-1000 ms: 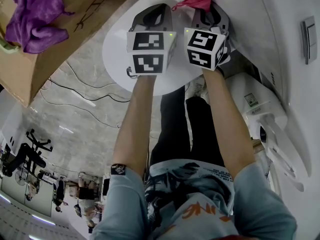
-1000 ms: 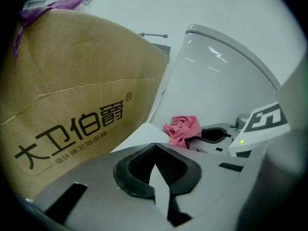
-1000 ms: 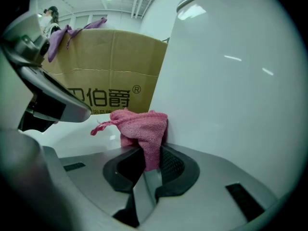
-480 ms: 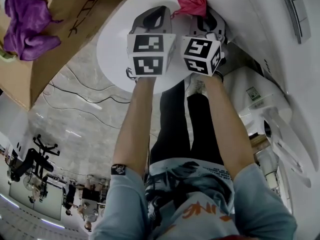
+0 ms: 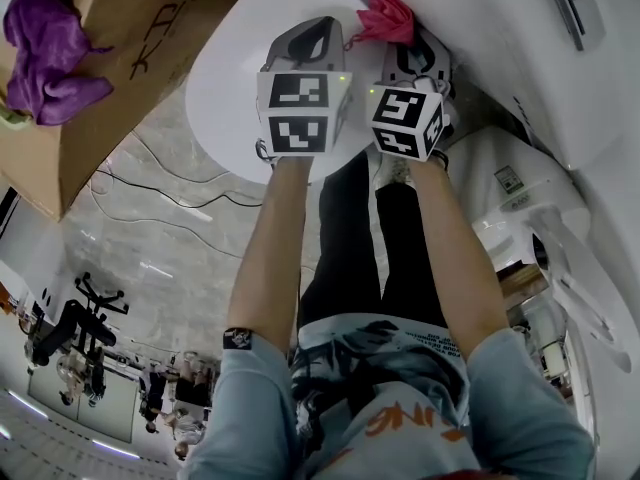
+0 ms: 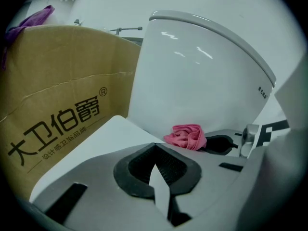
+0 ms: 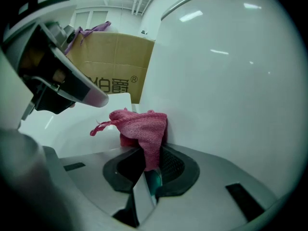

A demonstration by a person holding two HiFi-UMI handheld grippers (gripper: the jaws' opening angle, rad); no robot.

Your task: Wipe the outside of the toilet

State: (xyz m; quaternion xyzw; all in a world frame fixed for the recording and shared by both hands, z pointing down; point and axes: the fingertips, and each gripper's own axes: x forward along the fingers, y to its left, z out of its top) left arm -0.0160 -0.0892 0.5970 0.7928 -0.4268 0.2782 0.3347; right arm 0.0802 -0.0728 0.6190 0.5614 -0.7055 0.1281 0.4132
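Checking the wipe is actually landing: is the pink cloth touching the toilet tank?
Touching. The right gripper view shows the pink cloth, pinched by the right gripper, pressed against the toilet tank without a gap.

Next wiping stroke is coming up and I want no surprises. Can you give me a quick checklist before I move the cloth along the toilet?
1. Right gripper shut on the pink cloth: ok.
2. Cloth against the toilet shell: ok, it looks in contact.
3. Left gripper shut, empty, clear of the cloth: ok.
4. Room to sweep toward the cardboard box: cannot tell.
5. Dirt left on the shell: cannot tell.
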